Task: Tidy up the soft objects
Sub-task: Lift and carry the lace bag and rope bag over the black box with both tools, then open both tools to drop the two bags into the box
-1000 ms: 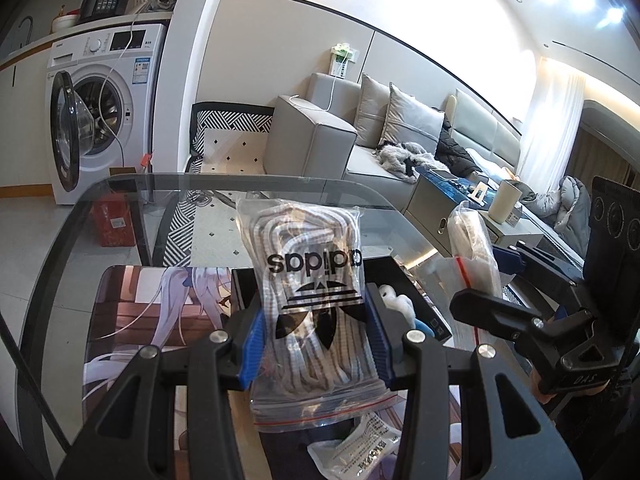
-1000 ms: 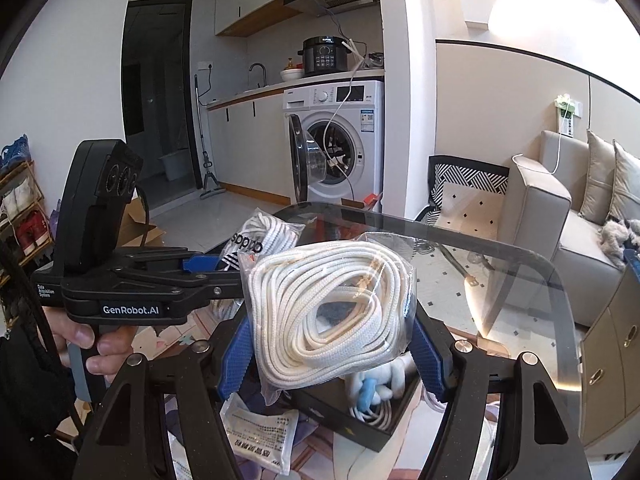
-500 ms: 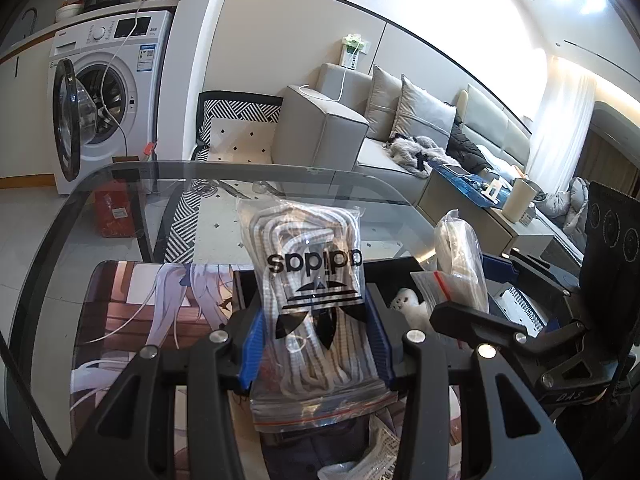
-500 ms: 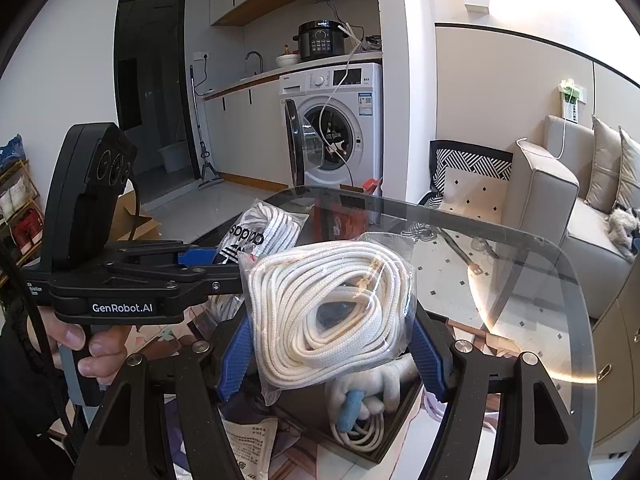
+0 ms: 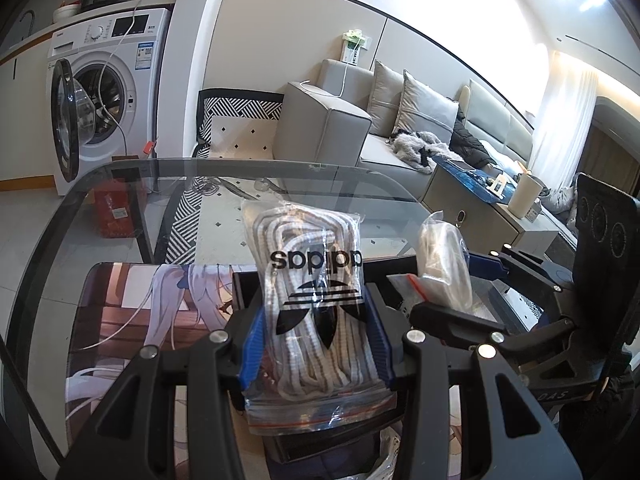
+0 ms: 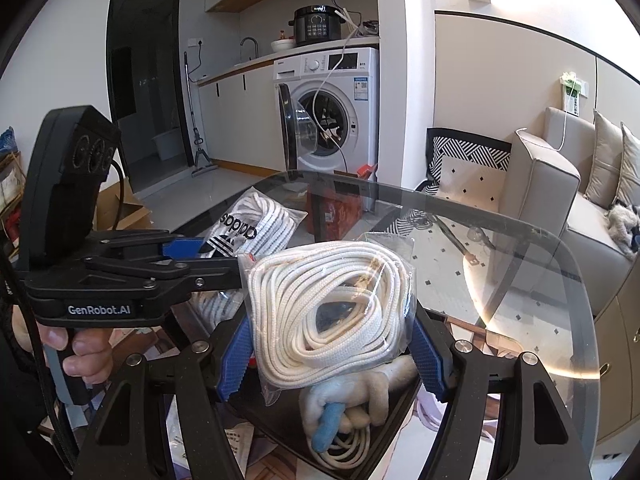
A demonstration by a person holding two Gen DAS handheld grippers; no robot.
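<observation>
My left gripper (image 5: 316, 332) is shut on a clear zip bag of grey-white laces with a black adidas logo (image 5: 316, 280), held upright above a black box (image 5: 244, 288). From the right wrist view, that bag (image 6: 256, 228) sticks out of the left gripper (image 6: 216, 258). My right gripper (image 6: 332, 344) is shut on a clear bag of coiled white flat laces (image 6: 328, 308), seen edge-on in the left wrist view (image 5: 442, 272). Under it the black box (image 6: 286, 424) holds a white soft thing with a blue tip (image 6: 352, 396) and a white cord (image 6: 344, 448).
The box stands on a printed desk mat (image 5: 120, 312) on a glass table (image 6: 520, 248). White paper packets (image 6: 240, 444) lie beside the box. A person's hand (image 6: 80, 352) grips the left handle. Behind are a washing machine (image 6: 332, 108) and a grey sofa (image 5: 360, 132).
Both grippers have sunk a little toward the table and box with their bags. The right gripper has come closer to the left one. Neither grip has changed.
</observation>
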